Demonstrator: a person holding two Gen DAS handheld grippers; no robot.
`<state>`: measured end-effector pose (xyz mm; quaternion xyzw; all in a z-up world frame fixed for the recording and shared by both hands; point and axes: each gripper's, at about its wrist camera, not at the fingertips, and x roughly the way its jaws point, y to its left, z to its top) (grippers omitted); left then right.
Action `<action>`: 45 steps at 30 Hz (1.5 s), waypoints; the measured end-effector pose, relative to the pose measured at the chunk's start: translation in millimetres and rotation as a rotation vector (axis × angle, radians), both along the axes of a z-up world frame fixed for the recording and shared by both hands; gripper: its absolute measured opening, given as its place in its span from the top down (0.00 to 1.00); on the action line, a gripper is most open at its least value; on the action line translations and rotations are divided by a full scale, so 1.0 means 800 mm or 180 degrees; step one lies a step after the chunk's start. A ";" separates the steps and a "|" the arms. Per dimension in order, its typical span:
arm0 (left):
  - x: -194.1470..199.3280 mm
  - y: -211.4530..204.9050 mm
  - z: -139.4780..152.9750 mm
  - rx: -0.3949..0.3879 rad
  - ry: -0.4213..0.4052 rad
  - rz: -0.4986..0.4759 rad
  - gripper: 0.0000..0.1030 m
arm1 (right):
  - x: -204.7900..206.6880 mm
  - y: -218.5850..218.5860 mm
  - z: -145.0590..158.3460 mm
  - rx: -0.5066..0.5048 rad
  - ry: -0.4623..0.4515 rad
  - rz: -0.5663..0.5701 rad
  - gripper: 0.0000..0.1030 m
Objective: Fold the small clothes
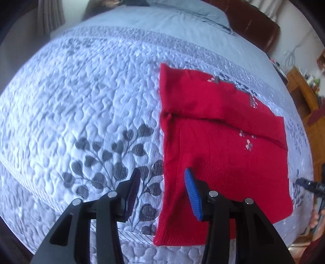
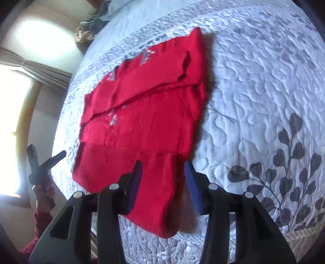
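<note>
A small red knit garment [image 1: 219, 142] with little pink flower marks lies flat on the quilted bedspread, partly folded, with a fold line across its middle. My left gripper [image 1: 162, 182] is open and hovers over the garment's near left edge; one blue pad [image 1: 193, 195] is above the cloth. In the right wrist view the same garment [image 2: 146, 121] lies ahead. My right gripper [image 2: 162, 174] is open above its near edge and holds nothing. The other gripper [image 2: 44, 162] shows at the far left there.
The pale quilted bedspread [image 1: 81, 101] with dark leaf patterns [image 2: 284, 162] covers the bed. Blue-grey pillows [image 1: 193, 14] and a brown headboard [image 1: 254, 26] are at the far end. A bright window with curtains [image 2: 40, 69] is at the left. Wooden furniture [image 1: 304, 95] stands at the right.
</note>
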<state>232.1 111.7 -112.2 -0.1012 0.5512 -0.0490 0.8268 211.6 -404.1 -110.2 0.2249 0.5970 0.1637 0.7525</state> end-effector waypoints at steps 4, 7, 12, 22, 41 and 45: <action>0.005 -0.017 -0.002 0.0158 -0.0022 -0.0247 0.53 | 0.007 0.018 -0.005 -0.0043 0.0048 0.0246 0.50; 0.011 -0.028 -0.014 0.0208 0.0005 -0.0356 0.53 | 0.012 0.023 -0.019 -0.0093 0.0148 0.0321 0.50; 0.015 -0.046 -0.031 0.0251 0.0055 -0.0539 0.53 | 0.019 0.034 -0.037 -0.0073 0.0241 0.0401 0.51; 0.018 -0.063 -0.052 0.0345 0.0098 -0.0740 0.79 | 0.021 0.041 -0.030 -0.0118 0.0039 0.0512 0.95; 0.042 -0.074 -0.064 0.0456 0.0025 -0.0822 0.58 | 0.032 0.049 -0.049 -0.0158 0.0098 0.0570 0.71; 0.043 -0.076 -0.070 0.0375 0.0051 -0.0876 0.73 | 0.033 0.052 -0.051 -0.0235 0.0108 0.0615 0.71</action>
